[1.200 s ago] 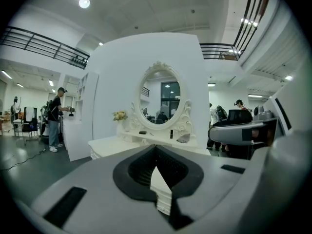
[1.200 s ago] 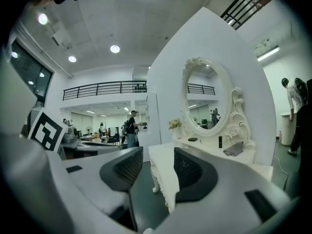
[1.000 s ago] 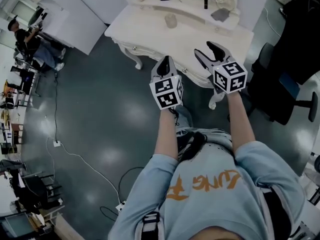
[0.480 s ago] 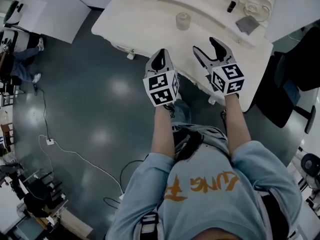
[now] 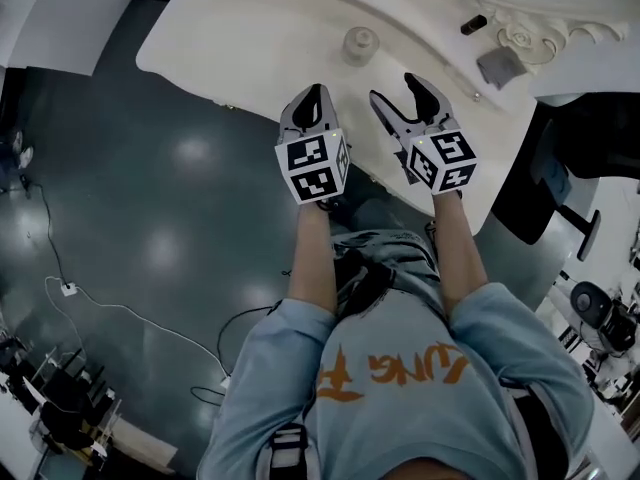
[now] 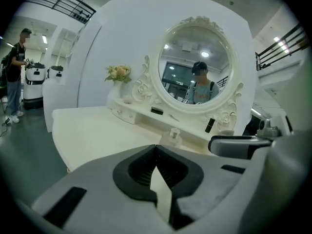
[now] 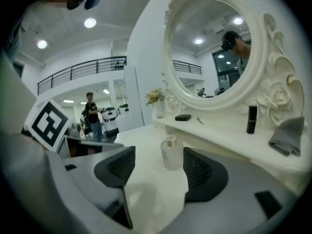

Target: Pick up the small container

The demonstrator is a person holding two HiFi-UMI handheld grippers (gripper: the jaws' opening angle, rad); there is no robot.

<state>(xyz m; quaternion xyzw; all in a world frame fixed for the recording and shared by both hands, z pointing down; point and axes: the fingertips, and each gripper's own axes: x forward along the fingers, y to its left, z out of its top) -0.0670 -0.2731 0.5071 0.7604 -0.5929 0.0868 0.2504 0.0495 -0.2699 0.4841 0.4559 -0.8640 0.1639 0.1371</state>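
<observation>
The small container is a frosted glass bottle with a round cap, upright on the white vanity table. My left gripper hangs over the table's near edge, shut and holding nothing; the bottle stands beyond its tips. To its right, my right gripper is open with nothing between its fingers. In the right gripper view the bottle stands farther off on the tabletop, lined up with the gap of the jaws.
A raised shelf under the oval mirror holds a black tube, a grey cloth and a small black box. A flower vase stands at the shelf's left end. A black chair is at the right. A person stands far off.
Both grippers have come forward from in front of the table to above its near edge, closer to the bottle. The right jaws stand a little wider than before.
</observation>
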